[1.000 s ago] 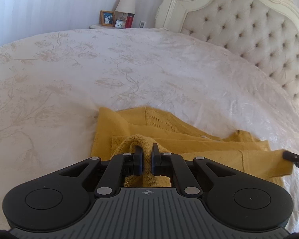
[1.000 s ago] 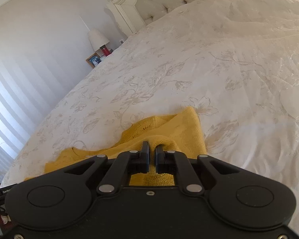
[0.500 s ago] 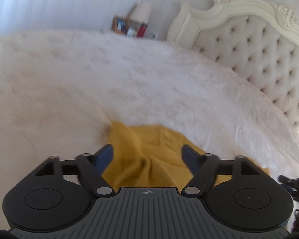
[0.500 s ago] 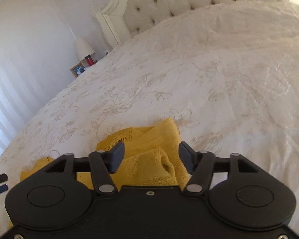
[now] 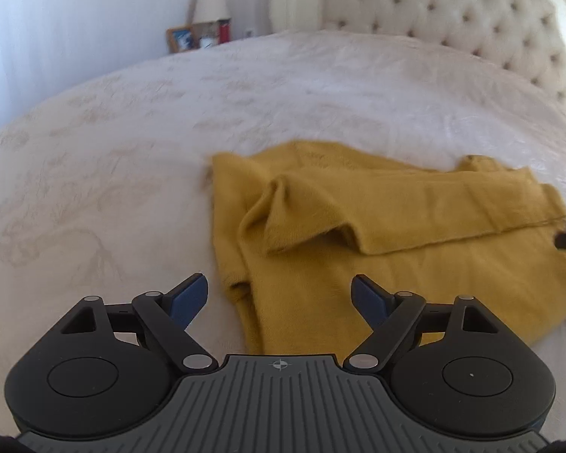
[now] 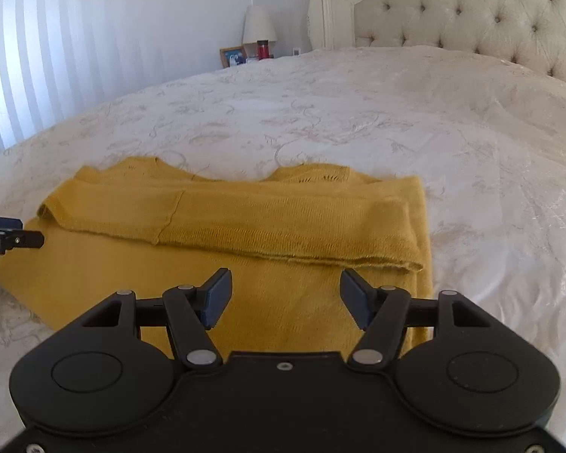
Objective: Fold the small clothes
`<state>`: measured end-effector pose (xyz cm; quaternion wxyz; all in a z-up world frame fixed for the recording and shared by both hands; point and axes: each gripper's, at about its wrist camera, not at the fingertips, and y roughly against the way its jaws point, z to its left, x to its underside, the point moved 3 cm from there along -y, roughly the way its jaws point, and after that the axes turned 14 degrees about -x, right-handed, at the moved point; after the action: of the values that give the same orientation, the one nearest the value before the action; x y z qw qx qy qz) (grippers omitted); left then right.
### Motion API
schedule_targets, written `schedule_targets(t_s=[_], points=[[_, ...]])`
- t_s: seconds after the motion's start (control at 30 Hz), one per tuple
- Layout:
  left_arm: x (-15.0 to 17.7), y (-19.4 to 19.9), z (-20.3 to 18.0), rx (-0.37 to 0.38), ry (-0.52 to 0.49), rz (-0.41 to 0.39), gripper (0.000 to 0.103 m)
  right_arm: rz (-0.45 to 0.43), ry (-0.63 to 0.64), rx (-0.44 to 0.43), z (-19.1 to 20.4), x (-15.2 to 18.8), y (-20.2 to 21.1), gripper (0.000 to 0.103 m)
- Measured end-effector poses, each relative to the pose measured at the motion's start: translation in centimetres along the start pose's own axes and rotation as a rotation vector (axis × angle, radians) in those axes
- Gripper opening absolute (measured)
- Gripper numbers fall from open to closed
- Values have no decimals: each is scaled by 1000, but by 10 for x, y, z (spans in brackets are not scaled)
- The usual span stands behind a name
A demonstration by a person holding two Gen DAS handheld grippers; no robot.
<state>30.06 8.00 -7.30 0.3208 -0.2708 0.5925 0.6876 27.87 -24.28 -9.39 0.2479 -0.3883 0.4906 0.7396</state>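
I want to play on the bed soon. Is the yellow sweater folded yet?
Partly. The mustard-yellow knitted sweater lies on the white embroidered bedspread with one long flap already folded over. Both the left tongs and right tongs are open, holding nothing. It's still a wide strip, so probably more folds remain.

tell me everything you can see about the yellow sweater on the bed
The yellow sweater is a mustard knit, soft and slightly fuzzy, with openwork patterning along its far scalloped edge. It lies flat on the white embroidered bedspread, partly folded: a long band of fabric is turned over across it, rumpled at one end in the left wrist view. Neither the left gripper nor the right gripper holds it; both hang open just over its near edge.
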Motion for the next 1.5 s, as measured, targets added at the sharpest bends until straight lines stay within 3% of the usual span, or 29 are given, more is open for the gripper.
schedule_targets(t_s=[0.13, 0.37, 0.5, 0.6, 0.73, 0.83, 0.9, 1.1, 1.33, 1.5], points=[[14, -19, 13, 13, 103, 25, 86, 45, 35, 34, -1, -1, -16, 67], [25, -17, 12, 21, 117, -49, 92, 84, 52, 117, -24, -41, -60, 67], [23, -17, 11, 20, 112, -49, 92, 45, -127, 167, -59, -69, -76, 68], [23, -17, 11, 19, 111, -49, 93, -20, -259, 236, -76, -73, -65, 68], [24, -17, 10, 16, 106, -49, 93, -128, -308, 186, -54, -61, -23, 69], [23, -17, 10, 13, 99, -46, 94, -155, -273, 149, -20, -42, 3, 84], [22, -17, 10, 11, 93, -42, 94, -159, -261, 117, 0, -27, 13, 85], [10, -15, 2, -21, 10, -24, 94, -221, -160, 106, 29, 0, 14, 93], [-19, -23, -14, -92, -154, -68, 94, -260, -207, 61, 25, -3, 3, 93], [-55, -49, -4, -143, -115, -56, 94, -226, -258, 15, 27, 2, -4, 93]])
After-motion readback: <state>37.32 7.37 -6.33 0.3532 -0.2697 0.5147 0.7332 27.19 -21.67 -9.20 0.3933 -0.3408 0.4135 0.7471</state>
